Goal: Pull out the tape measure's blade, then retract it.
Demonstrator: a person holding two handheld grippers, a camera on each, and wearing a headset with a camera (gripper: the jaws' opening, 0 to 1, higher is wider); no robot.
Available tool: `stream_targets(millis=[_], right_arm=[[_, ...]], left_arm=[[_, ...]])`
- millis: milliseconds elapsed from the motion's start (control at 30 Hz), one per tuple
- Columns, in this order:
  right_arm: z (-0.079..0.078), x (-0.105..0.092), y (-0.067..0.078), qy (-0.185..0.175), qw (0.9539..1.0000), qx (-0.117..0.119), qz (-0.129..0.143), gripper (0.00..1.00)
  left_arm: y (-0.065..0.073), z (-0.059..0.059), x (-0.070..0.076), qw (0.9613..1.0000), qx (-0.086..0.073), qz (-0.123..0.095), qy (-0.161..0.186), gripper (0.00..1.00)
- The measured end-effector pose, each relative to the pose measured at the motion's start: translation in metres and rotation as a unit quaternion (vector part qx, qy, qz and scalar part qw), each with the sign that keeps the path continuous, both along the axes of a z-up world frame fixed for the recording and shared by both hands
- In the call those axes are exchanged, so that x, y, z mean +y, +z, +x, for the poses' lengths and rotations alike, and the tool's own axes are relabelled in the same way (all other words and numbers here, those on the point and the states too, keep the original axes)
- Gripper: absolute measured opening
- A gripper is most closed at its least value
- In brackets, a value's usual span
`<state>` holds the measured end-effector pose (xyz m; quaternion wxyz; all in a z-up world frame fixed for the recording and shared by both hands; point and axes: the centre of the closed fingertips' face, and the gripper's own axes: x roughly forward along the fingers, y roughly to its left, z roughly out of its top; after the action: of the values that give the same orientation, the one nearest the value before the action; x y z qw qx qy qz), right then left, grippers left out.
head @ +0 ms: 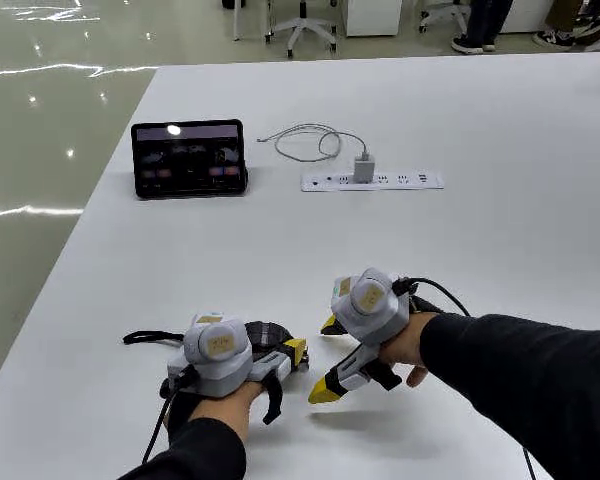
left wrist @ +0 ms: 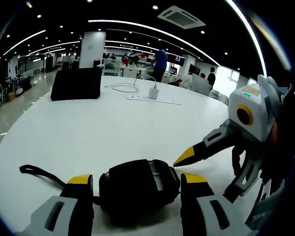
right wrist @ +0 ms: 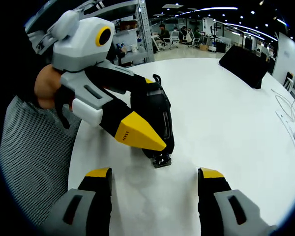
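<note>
Two claws sit low over the near end of the white surface (head: 480, 130), close together. Your left claw (head: 278, 342) is clamped on the black tape measure (left wrist: 137, 187). In the left gripper view its two yellow-tipped jaws press against the case from either side, and the case rests on the surface. The tape measure's black strap (head: 145, 337) lies across the surface to the left of the case.

Your right claw (right wrist: 155, 173) stands wide, with bare surface between its jaws, and it holds nothing. In the head view it is just right of the tape measure, tilted and pointing toward it. In the right gripper view the case's front end, with a small metal blade tip (right wrist: 161, 160) at its mouth, faces that claw. The case is near the claw but apart from both jaws. In the left gripper view one yellow tip of the right claw shows at the right, just beside the case's upper right corner. Whether it touches the case cannot be told.

Farther back on the surface, well apart from the claws, a dark tablet (head: 188, 157) stands propped. To its right lies a white power strip (head: 372, 181) with a white charger (head: 365, 166) plugged in and a pale cable (head: 305, 140) looping behind it.
</note>
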<state>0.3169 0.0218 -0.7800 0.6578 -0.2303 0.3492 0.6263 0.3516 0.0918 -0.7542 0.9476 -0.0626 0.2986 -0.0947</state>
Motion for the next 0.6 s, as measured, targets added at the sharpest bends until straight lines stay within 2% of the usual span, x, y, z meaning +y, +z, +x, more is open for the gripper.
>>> stream_targets(millis=[33, 100, 200, 300, 367, 433, 467, 500, 600], right_arm=[[0.000, 0.001, 0.002, -0.004, 1.0000, 0.002, 0.004, 0.72], [0.001, 0.001, 0.004, -0.008, 0.9999, 0.002, 0.007, 0.76], [0.001, 0.001, 0.009, -0.020, 0.9997, 0.002, 0.013, 0.84], [0.004, 0.000, 0.018, -0.041, 0.9989, -0.004, 0.023, 0.90], [0.005, -0.003, 0.022, -0.056, 0.9979, -0.004, 0.032, 0.94], [0.004, -0.006, 0.023, -0.056, 0.9979, -0.006, 0.032, 0.98], [0.005, -0.009, 0.024, -0.062, 0.9974, -0.013, 0.034, 1.00], [0.004, -0.011, 0.025, -0.063, 0.9973, -0.013, 0.036, 1.00], [0.007, -0.017, 0.032, -0.089, 0.9944, -0.015, 0.055, 1.00]], left_arm=[[-0.001, 0.000, 0.002, 1.0000, 0.004, -0.002, 0.001, 0.74], [0.000, -0.002, 0.001, 0.9997, 0.011, -0.022, -0.001, 0.73], [0.006, 0.000, 0.008, 0.9995, 0.007, -0.030, 0.000, 0.78], [0.016, 0.002, 0.010, 0.9992, -0.005, -0.032, -0.022, 0.87], [0.016, -0.001, 0.011, 0.9982, 0.009, -0.044, -0.039, 0.88], [0.017, -0.001, 0.016, 0.9981, 0.009, -0.026, -0.055, 0.94], [0.020, -0.001, 0.018, 0.9973, 0.000, -0.009, -0.073, 0.98], [0.020, -0.002, 0.017, 0.9960, -0.003, -0.003, -0.089, 1.00], [0.019, -0.009, 0.020, 0.9907, 0.003, 0.031, -0.132, 1.00]])
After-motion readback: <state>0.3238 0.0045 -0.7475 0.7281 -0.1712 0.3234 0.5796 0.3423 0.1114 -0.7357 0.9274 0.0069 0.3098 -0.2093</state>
